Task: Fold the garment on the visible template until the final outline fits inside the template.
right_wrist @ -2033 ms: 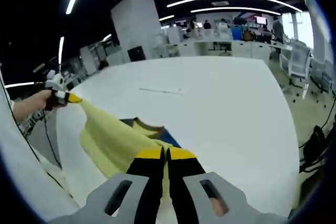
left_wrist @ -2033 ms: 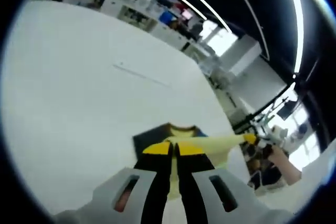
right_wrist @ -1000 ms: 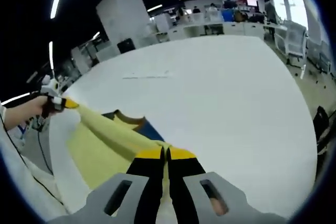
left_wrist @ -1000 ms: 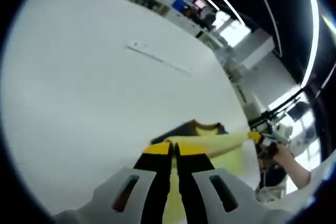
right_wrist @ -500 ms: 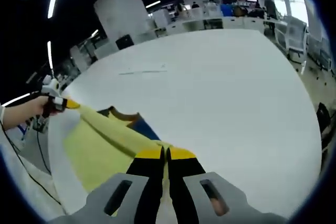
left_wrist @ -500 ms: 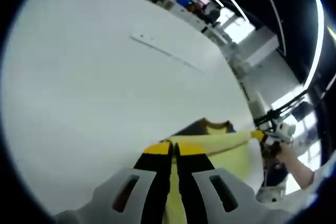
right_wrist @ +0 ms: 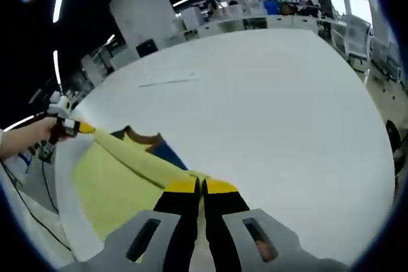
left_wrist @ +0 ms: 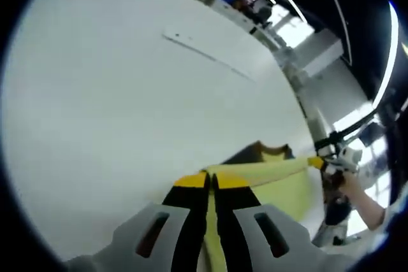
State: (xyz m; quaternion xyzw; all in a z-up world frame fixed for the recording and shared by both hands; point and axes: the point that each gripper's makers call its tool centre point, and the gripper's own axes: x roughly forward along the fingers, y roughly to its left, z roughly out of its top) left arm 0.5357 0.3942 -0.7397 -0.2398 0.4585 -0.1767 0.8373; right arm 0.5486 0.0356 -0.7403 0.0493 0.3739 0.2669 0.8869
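Observation:
A pale yellow garment (left_wrist: 274, 179) with a dark collar (left_wrist: 262, 151) hangs stretched over the white table (left_wrist: 115, 106). My left gripper (left_wrist: 211, 180) is shut on one end of its upper edge. That edge runs taut to the right gripper (left_wrist: 317, 162), held by a hand (left_wrist: 349, 179). In the right gripper view my right gripper (right_wrist: 202, 186) is shut on the yellow garment (right_wrist: 108, 183). Its edge runs left to the left gripper (right_wrist: 81, 128), and the brown collar (right_wrist: 139, 137) and a blue part (right_wrist: 167, 153) show beyond it.
A thin grey line (left_wrist: 197, 48) marks the table top; it lies far from the garment, and the same line (right_wrist: 167, 82) shows in the right gripper view. Desks and an office chair (right_wrist: 362, 39) stand beyond the table's far edge. A cable (right_wrist: 25, 218) hangs at the near left.
Both cameras have tipped and moved a little. The garment stays taut between the shut grippers, and its hanging part now spreads wider toward the table.

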